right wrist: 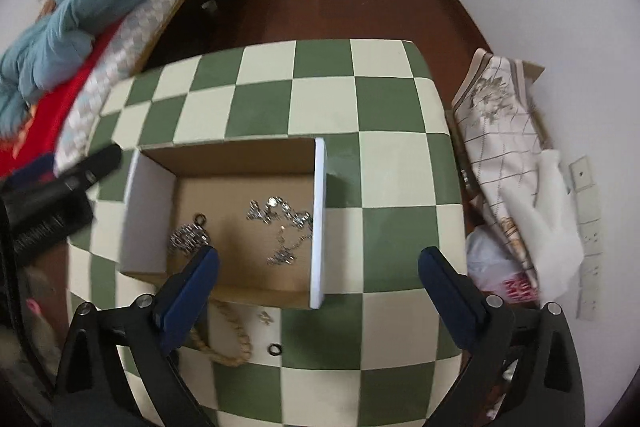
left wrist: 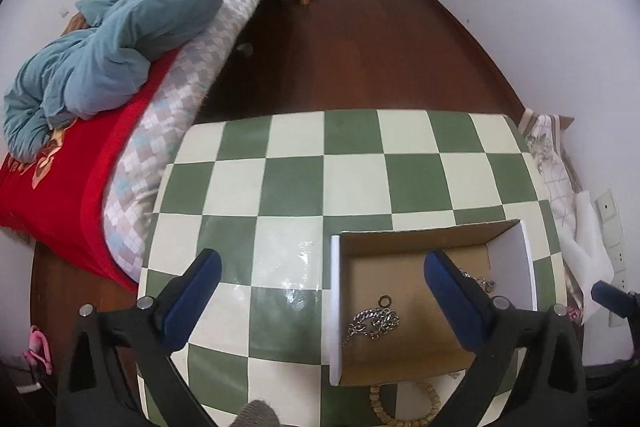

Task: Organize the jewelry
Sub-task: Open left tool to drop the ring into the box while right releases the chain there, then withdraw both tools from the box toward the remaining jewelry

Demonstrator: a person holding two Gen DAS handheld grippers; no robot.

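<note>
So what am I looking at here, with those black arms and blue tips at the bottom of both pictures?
Those are two hand-held grippers, not a robot; a person carries one in each hand, each with a wide-angle camera looking along its two blue fingers. One picture comes from the left gripper, the other from the right gripper. Both stand open and hold nothing. Below them is a green and cream checkered table with an open cardboard box. Inside lie a chunky silver chain and a thin silver chain. Outside, on the near side of the box, are a beaded bracelet and a small dark ring.
</note>
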